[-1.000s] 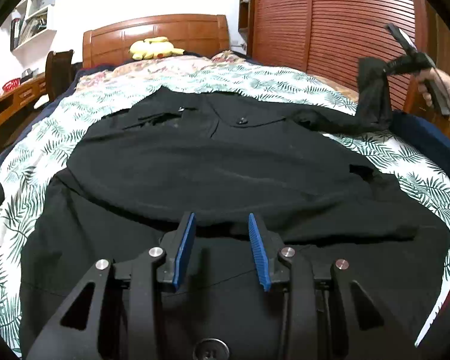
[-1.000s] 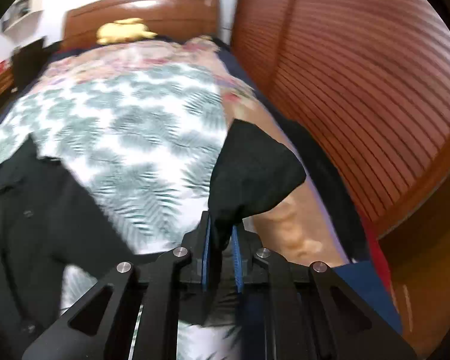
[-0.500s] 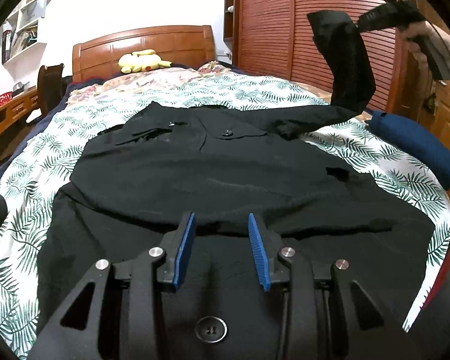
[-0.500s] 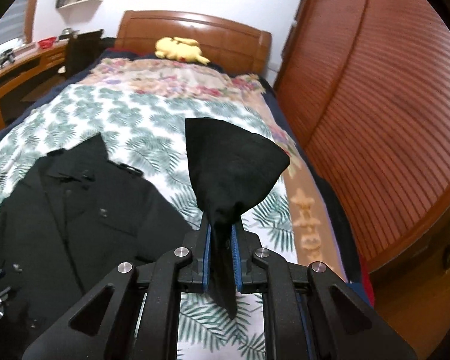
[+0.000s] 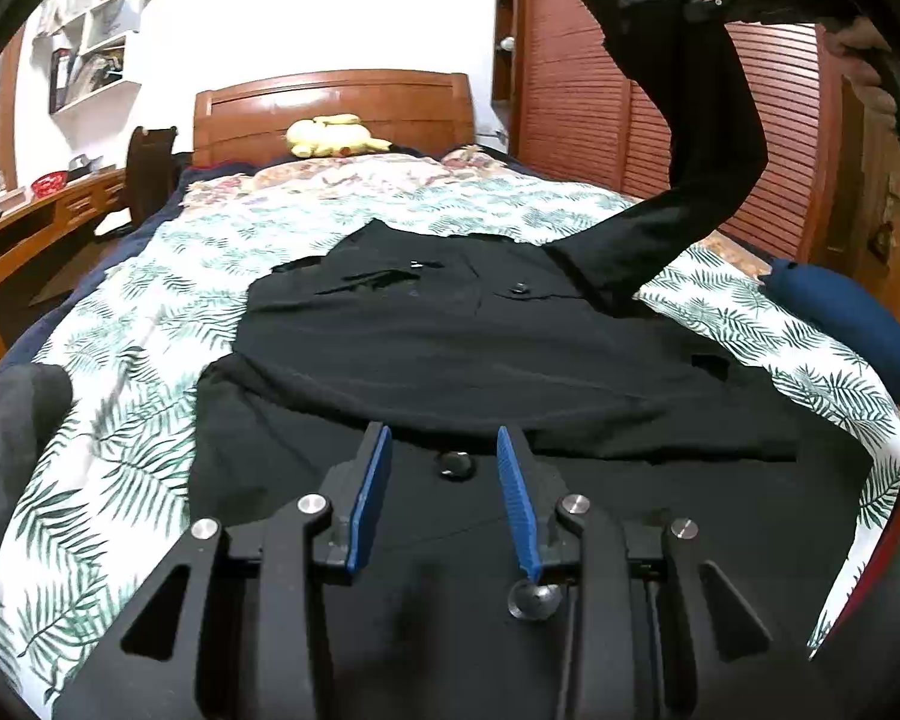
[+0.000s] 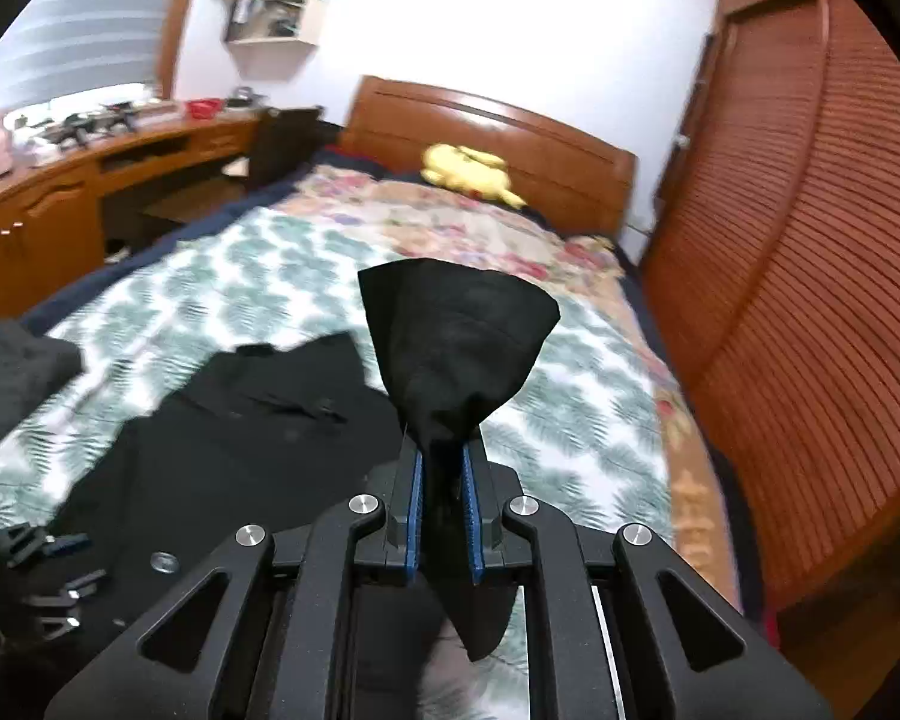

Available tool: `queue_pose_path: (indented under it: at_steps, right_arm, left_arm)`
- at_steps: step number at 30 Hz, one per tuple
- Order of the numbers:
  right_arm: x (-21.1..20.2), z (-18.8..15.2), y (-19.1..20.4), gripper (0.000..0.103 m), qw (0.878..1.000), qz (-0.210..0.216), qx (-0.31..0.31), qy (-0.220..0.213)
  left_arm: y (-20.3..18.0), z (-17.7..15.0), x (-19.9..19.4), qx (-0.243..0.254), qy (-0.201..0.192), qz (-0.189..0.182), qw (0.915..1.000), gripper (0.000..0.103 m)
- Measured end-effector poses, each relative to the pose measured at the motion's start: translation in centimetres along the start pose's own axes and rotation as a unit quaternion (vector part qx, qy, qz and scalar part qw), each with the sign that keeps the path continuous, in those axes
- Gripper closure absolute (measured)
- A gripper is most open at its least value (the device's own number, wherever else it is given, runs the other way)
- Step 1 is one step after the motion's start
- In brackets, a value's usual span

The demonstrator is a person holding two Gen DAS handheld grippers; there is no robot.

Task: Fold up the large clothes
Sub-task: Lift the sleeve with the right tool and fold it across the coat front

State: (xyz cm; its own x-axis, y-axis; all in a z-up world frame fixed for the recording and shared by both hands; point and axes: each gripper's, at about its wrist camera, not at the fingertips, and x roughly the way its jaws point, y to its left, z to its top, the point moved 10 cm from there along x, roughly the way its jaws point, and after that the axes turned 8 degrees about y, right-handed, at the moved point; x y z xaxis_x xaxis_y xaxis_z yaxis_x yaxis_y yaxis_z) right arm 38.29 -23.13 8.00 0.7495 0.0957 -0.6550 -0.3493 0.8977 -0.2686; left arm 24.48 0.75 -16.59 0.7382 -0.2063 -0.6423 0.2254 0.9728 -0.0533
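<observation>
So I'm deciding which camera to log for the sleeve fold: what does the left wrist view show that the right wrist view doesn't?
Only the left wrist view: the whole raised sleeve arching up from the black coat, the open left hand-held gripper low over the hem, and a blue bundle at the bed's edge.

Only the right wrist view: the right hand-held gripper shut on the sleeve cuff, and the window blind.

Both: coat, leaf-print bedspread, yellow plush toy, headboard.

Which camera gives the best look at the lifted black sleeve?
The left wrist view: the whole sleeve shows, rising from the coat to the right gripper. The right wrist view shows only its pinched cuff end.
</observation>
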Motion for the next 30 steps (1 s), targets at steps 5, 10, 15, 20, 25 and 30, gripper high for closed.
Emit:
queue_pose_path:
  at_steps: [5,10,15,20,25,30]
  right_arm:
    - [-0.9,0.3,5.0,0.094,0.999,0.034,-0.011,-0.014]
    - [-1.5,-1.2,10.3,0.094,0.997,0.079,-0.013,-0.023]
    - [-0.4,-3.7,14.3,0.094,0.994,0.111,-0.011,-0.015]
    - [1.2,-6.9,16.0,0.094,0.992,0.130,0.006,0.006]
    - [2.9,-11.0,17.6,0.094,0.989,0.141,0.020,0.030]
    - [4.0,-14.8,19.2,0.094,0.987,0.146,0.029,0.053]
  left_arm:
    - [2.2,-0.8,-1.7,-0.011,-0.011,0.019,0.9997,0.068]
    - [3.9,-1.3,-3.3,-0.024,-0.023,0.023,0.9992,0.068]
    - [5.0,-1.2,-3.9,-0.034,-0.029,0.024,0.9987,0.068]
    - [5.7,-1.1,-4.3,-0.040,-0.033,0.022,0.9984,0.068]
    - [6.3,-1.4,-4.6,-0.046,-0.034,0.022,0.9981,0.068]
    - [6.8,-1.8,-4.6,-0.049,-0.032,0.023,0.9980,0.068]
